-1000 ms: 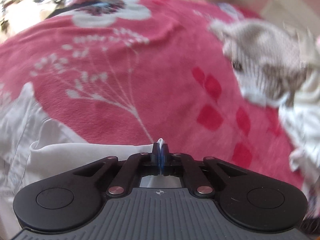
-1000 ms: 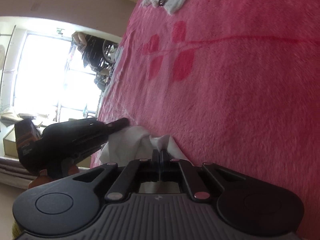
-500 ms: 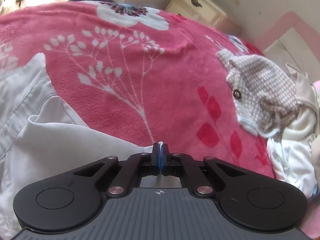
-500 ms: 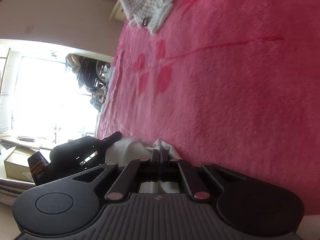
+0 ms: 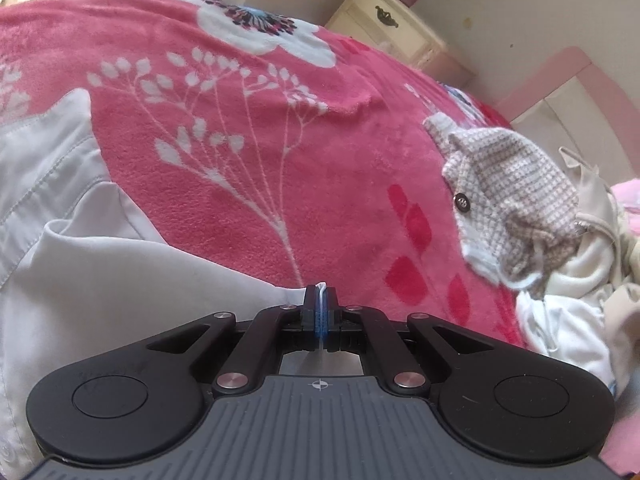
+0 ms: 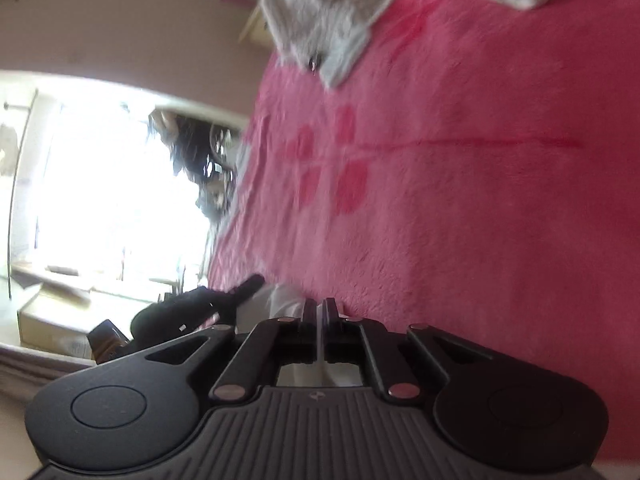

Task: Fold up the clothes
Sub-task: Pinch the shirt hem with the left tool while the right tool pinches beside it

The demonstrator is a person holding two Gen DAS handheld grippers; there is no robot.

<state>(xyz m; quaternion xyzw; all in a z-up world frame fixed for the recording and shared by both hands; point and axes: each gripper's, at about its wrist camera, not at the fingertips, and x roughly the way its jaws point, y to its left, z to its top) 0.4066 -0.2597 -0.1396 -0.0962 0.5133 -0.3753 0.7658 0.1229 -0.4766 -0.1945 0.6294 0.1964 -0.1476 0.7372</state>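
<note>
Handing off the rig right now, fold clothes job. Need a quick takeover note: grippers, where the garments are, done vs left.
Left gripper: shut on an edge of the white shirt; a sliver of cloth shows between its pads.
Right gripper: jaws opening, white cloth between them, so its grip is letting go.
The shirt lies on the pink floral blanket, at the near left in the left wrist view.
Waiting pile at the far right: checked knit garment with a button on top of cream and white clothes.
Done: shirt fold under way, not finished as far as shows.
Left: finish the shirt, then the pile.
</note>
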